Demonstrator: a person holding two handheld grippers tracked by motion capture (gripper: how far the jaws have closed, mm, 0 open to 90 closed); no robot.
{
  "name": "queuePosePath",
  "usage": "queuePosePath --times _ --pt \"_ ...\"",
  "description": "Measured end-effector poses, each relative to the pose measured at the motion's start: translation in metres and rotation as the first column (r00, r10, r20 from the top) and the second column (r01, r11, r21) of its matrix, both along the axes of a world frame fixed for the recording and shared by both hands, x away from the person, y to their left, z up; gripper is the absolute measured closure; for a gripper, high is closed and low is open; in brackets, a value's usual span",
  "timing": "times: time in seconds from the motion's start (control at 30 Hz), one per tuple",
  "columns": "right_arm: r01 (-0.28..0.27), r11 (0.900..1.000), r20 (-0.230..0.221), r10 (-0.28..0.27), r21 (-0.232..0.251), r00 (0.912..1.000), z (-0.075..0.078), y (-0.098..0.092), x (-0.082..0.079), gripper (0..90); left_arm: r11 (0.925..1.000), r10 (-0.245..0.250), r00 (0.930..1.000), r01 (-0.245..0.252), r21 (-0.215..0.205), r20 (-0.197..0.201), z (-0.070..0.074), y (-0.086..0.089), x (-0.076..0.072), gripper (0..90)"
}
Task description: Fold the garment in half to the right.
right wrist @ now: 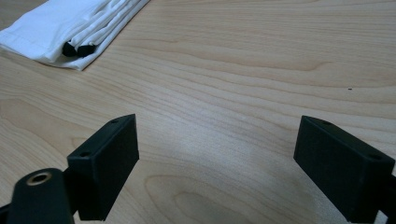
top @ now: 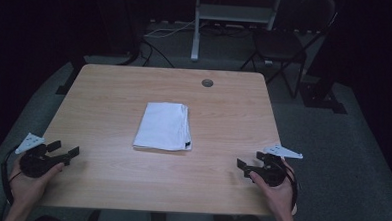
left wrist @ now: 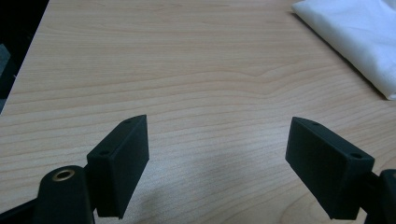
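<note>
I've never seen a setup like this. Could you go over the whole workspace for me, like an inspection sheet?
Surface: light wooden table, with a round grommet hole near the far edge.
Job's things: folded white cloth lying flat at mid-table, untouched; small black tabs show at one corner.
Clutter: nothing seen.
Grippers: left gripper and right gripper held near the near corners, jaws wide apart, holding nothing.
Cables: a black cable loops at the left hand; white and black cables lie on the floor beyond the table.
Surroundings: grey carpet, a dark chair, a white stand, dark room.
</note>
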State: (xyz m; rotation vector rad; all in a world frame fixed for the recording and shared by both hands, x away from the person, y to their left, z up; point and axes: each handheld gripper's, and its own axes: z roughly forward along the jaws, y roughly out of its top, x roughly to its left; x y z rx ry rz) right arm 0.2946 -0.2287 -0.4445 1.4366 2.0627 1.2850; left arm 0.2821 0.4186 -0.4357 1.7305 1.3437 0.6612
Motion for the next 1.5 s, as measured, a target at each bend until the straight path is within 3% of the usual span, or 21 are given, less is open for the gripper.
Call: queuePosePath --times 1.5 --pt "-0.005 1.0 -0.005 0.005 0.008 1.0 -0.0002 -0.0004 0.0011 13.1 1.0 0.004 1.0 -0.004 0.004 -0.007 -0.0021 0.0003 0.0014 21.2"
